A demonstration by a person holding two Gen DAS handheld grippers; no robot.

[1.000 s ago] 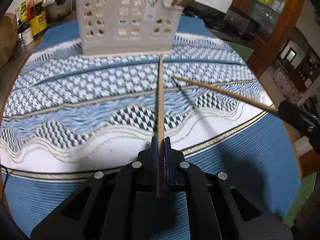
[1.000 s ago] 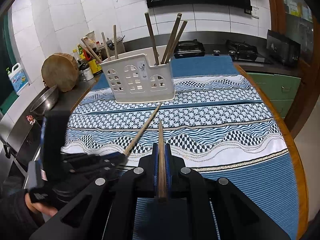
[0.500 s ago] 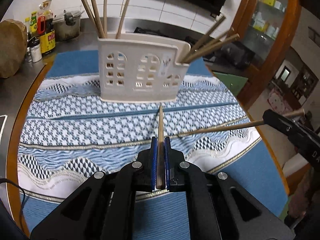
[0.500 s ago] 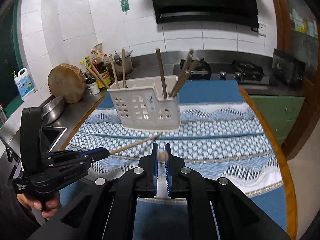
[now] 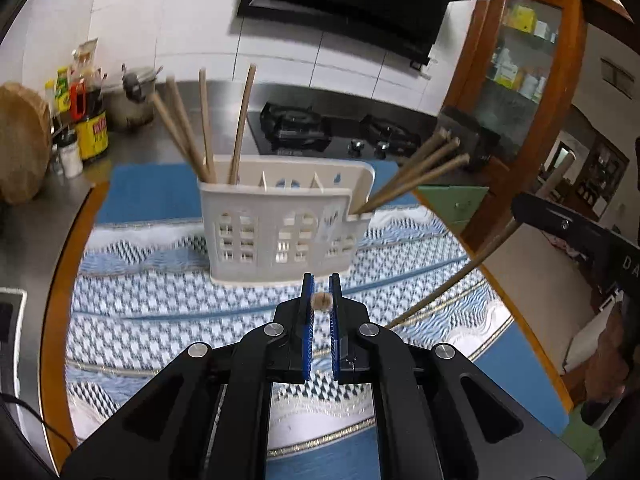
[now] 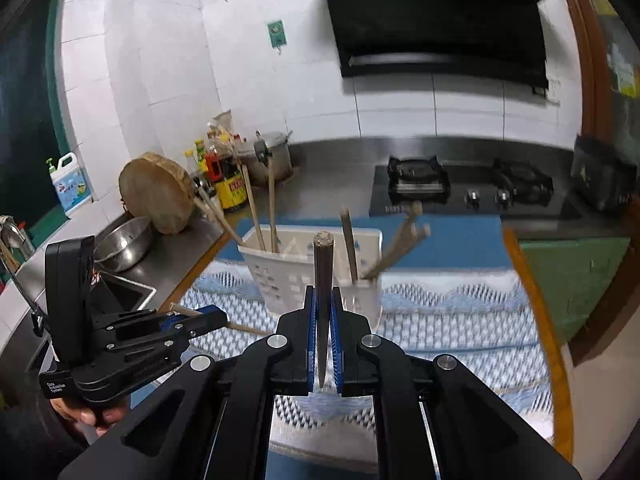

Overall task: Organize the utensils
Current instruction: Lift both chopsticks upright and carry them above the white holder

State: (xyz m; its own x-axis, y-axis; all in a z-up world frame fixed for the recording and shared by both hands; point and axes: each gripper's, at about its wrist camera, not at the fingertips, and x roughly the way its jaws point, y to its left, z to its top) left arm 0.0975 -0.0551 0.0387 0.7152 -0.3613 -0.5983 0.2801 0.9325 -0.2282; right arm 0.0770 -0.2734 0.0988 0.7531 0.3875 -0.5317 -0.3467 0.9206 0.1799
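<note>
Even indoor light, strong fisheye bending and dark corners in both views; the patterned tablecloth (image 6: 460, 320) smears with motion blur.

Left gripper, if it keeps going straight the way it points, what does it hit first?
Most likely the front wall of the white plastic utensil holder, directly ahead of the left gripper and its wooden chopstick; depth is uncertain.

The left gripper (image 5: 320, 300) was raised at the near left, its blue pads (image 5: 306, 320) nipped close together. The right gripper (image 6: 324, 320) was lifted at the near right, pads (image 6: 310, 332) pinched likewise. A hand (image 6: 86, 414) gripped the left gripper's handle from below.
</note>
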